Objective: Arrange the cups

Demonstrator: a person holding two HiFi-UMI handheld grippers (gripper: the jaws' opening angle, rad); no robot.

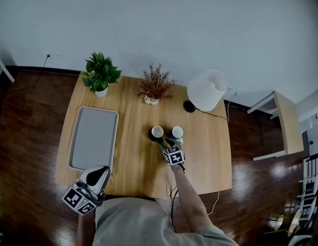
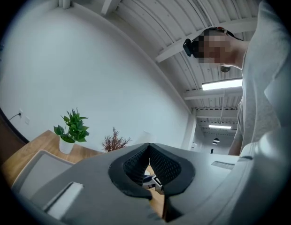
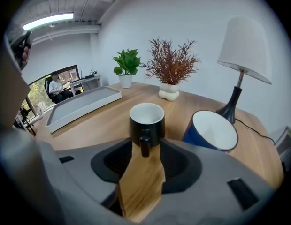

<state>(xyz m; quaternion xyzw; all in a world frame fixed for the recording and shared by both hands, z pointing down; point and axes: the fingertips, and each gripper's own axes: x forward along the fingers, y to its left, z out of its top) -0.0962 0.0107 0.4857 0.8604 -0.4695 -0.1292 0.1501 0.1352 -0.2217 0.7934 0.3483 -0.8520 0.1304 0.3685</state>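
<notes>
1. As the right hand-held gripper (image 1: 166,144) tips down toward the middle of the worktop (image 1: 138,160), its jaws stand wide apart and nothing is pinched yet.
2. Straight ahead of it sits the black cup (image 3: 146,120), upright, white inside, with its handle (image 3: 145,146) turned back at the hand-held gripper and sitting right in the mouth of the jaws, the pads clear on either side.
3. Just beside it to the right stands the blue cup (image 3: 210,131), close to the black one; whether the two touch I can't say.
4. Over at the near left corner, the left hand-held gripper (image 1: 99,176) hangs level with its jaws together and nothing between them.
5. Well off to the left lies the grey tray (image 1: 92,137), bare, a likely home for the cups.
6. By my reading, this is the approach to the first pick: the black cup is lined up but not taken.
7. Next comes a short push in and a squeeze on the handle or wall, then a clean lift that doesn't nudge the blue neighbour.
</notes>
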